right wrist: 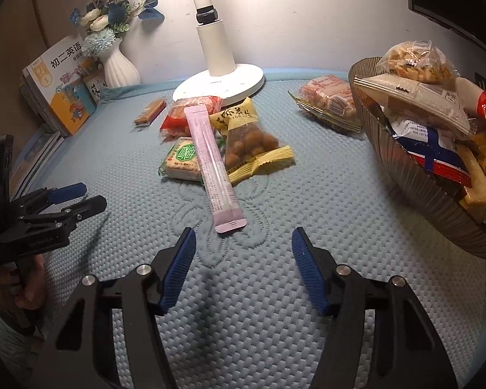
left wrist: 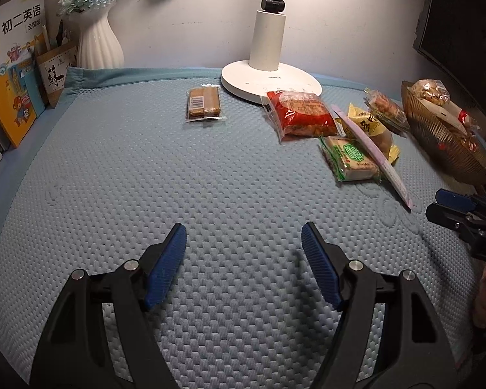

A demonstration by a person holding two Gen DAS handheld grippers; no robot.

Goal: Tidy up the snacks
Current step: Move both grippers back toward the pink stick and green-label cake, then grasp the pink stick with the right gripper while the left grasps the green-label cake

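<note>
Right wrist view puts the pink stick packet (right wrist: 214,165) dead ahead of you, lying lengthwise on the blue quilted mat (right wrist: 275,291), its near end just beyond your right gripper (right wrist: 243,270), whose blue pads are spread wide with nothing between them. That packet rests across a small heap: a green-labelled cracker pack (right wrist: 180,159) on its left, a yellow bag of nuts (right wrist: 251,144) on its right, a red packet (right wrist: 186,110) behind. Off to the right, a clear-wrapped orange snack (right wrist: 327,102) lies just beside the ribbed bowl (right wrist: 414,188), and that bowl is already heaped with packets. Further back on the left, a brown wafer bar (right wrist: 149,112) sits alone, well apart from the heap.

Your left gripper (left wrist: 243,265) hovers over bare mat, fingers released and wide, holding nothing; from the right wrist you see it side-on at the left edge, with your hand (right wrist: 26,285) wrapped around its handle. From the left wrist, the wafer bar (left wrist: 203,102) lies ahead near the round base of the white desk lamp (left wrist: 269,79), barcode up. Behind stand a white vase (left wrist: 98,43) of flowers and an orange-covered book (left wrist: 14,74) leaning at the left.
</note>
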